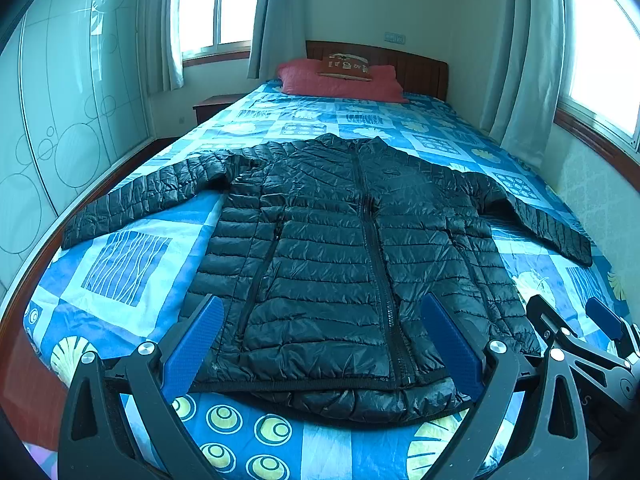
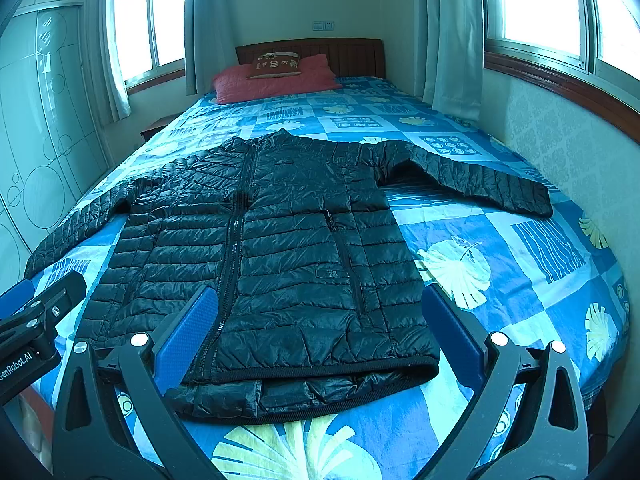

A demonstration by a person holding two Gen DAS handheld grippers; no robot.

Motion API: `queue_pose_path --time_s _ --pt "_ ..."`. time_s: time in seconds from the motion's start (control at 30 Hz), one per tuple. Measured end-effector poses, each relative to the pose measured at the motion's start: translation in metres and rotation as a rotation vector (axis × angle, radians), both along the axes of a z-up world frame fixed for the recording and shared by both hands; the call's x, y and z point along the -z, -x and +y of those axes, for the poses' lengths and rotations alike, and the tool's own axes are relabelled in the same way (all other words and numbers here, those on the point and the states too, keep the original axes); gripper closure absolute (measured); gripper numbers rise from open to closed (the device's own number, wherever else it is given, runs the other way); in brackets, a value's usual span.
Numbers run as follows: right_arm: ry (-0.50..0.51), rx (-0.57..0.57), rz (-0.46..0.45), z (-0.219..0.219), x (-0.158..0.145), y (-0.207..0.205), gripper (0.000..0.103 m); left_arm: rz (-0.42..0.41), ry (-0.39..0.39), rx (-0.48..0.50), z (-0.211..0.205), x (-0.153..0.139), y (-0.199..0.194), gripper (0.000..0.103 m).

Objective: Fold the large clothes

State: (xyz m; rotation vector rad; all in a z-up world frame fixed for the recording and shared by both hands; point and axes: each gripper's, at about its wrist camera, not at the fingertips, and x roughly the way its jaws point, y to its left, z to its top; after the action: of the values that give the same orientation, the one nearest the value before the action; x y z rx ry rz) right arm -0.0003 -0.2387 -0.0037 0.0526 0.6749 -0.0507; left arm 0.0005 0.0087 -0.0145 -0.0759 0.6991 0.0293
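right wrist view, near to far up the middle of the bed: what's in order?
right gripper → hem of the black puffer jacket → jacket collar → bare stretch of blue patterned bedspread → red pillow → small brown cushion → wooden headboard.

The left tool's [image 1: 320,344] blue fingers [image 1: 196,344] cover parts of the jacket's [image 1: 328,264] hem near the bed's [image 1: 120,264] foot edge; lettering on the small cushion [image 1: 346,66] at the head edge is too small to read
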Motion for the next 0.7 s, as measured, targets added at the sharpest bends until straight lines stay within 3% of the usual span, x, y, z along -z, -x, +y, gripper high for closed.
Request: queue_pose_path --time_s 0.7 --pt "0.001 0.000 0.002 0.0025 0.0019 0.0001 0.002 0.005 0.001 0.000 0.0003 -0.0004 -0.0016 0.005"
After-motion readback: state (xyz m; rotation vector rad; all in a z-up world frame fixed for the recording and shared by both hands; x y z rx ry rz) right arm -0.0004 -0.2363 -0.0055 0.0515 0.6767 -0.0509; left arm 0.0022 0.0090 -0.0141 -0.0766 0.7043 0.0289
